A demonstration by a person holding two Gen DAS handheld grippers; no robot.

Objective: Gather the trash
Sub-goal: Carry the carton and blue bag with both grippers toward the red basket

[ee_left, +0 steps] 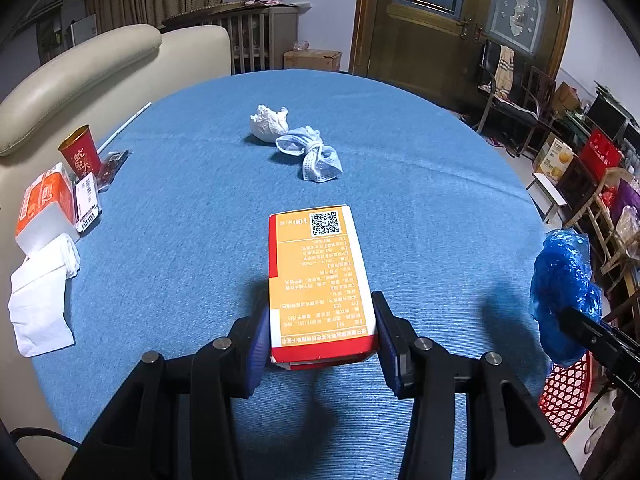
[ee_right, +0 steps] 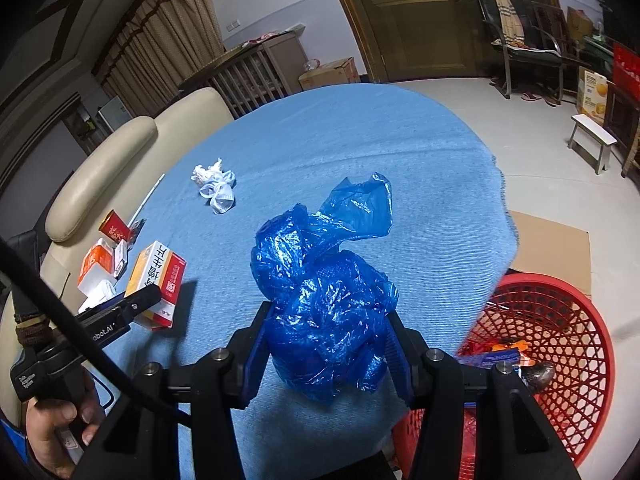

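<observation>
Low at right of the right wrist view, the red basket (ee_right: 560,320) is sitting nearest the right tongs (ee_right: 328,344), clamping the blue bag (ee_right: 320,292); left tongs (ee_left: 320,336) are gripping the box (ee_left: 320,276) lengthwise.

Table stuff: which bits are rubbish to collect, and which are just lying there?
Rubbish for the job: orange box in left gripper, blue plastic bag in right gripper, crumpled tissue, face mask, red basket.

Probably just lying about: red cup, tissue pack.

We see an orange-and-red medicine box (ee_left: 320,280) held level above the desk, and a crumpled blue plastic bag (ee_right: 324,304) bunched upright. A white tissue wad (ee_left: 267,122) touches a knotted face mask (ee_left: 312,156) farther back; the red mesh basket (ee_right: 560,340) holds scraps.
</observation>
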